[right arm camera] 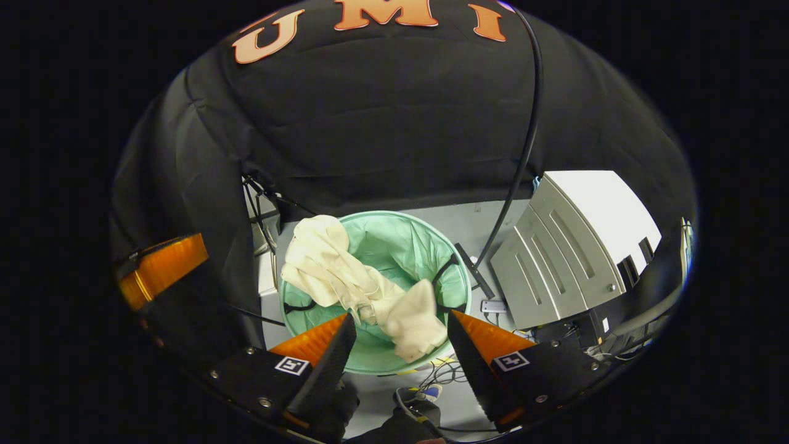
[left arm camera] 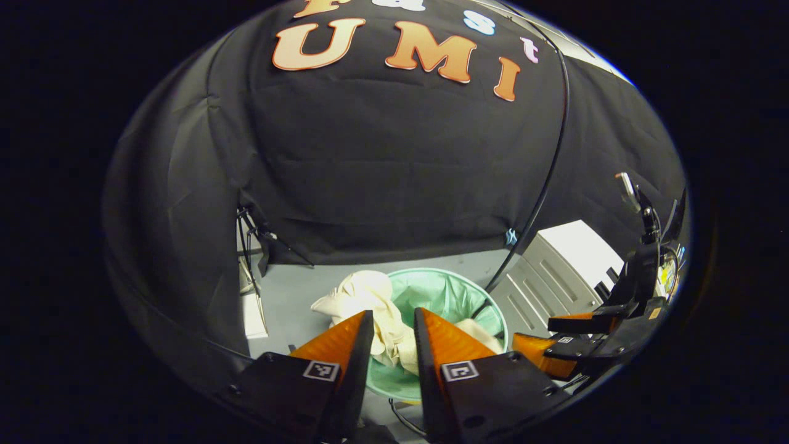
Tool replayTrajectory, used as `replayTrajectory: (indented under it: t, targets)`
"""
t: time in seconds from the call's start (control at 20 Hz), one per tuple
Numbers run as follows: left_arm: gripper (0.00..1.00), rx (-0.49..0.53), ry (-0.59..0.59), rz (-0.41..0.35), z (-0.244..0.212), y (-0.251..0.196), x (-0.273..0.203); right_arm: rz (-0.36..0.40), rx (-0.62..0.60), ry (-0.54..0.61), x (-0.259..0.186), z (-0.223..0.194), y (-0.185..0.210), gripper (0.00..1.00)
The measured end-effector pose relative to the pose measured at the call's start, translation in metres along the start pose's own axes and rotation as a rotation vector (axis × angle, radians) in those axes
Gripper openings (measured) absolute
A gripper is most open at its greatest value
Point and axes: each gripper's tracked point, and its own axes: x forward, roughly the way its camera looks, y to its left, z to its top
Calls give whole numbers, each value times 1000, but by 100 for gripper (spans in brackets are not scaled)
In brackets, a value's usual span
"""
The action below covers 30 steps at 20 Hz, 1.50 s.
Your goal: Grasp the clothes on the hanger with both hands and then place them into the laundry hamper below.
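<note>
Left gripper view: the left gripper [left arm camera: 393,336] has its fingers parted, empty. Ahead lies the cloth [left arm camera: 363,305], draped over the hamper [left arm camera: 444,290] rim; it could slide out onto the floor.

Right gripper view: the right gripper [right arm camera: 400,336] is spread, empty. A cable [right arm camera: 515,179] and cabinet [right arm camera: 573,246] crowd beyond its right finger.

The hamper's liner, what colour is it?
Pale mint green; the liner shows best in the right gripper view.

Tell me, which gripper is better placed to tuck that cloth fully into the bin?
Probably the left gripper: it's open, and the cream garment draping over the green hamper's rim lies just beyond its fingers.
</note>
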Motion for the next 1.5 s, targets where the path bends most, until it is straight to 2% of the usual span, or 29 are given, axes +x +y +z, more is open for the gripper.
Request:
replayTrajectory:
  t: [0.15, 0.2, 0.25, 0.3, 0.35, 0.4, 0.5, 0.65, 0.95, 1.2, 1.5]
  targets:
    - [82, 0, 67, 16, -23, 2, 1, 0, 7, 15, -4, -7, -2, 93]
    - [98, -3, 78, 19, -27, 1, 0, -3, 4, 13, -6, -8, -2, 93]
    - [96, -2, 82, 21, -30, 1, -2, 0, 1, 8, -8, -7, -1, 93]
    - [100, 1, 82, 21, -29, 1, -4, 7, 3, -1, -13, -9, 0, 93]
    - [100, 3, 83, 21, -30, 1, -7, 13, 10, -11, -18, -7, 3, 93]
    - [96, 6, 75, 15, -28, -1, -12, 22, 22, -27, -26, -2, 5, 93]
    - [98, 20, 37, 17, -14, -1, -25, 33, 42, -75, -45, 13, 7, 93]
    - [96, 20, -34, 9, 8, -1, -48, 28, 42, -166, -80, 43, 3, 93]
    - [100, -3, -198, 28, 76, 8, -94, 11, 31, -369, -155, 114, -4, 93]
    - [98, 8, -384, 62, 145, 18, -147, 0, 17, -548, -229, 179, -14, 93]
    - [99, -6, -574, 84, 214, 30, -213, -61, -34, -751, -325, 232, -29, 92]
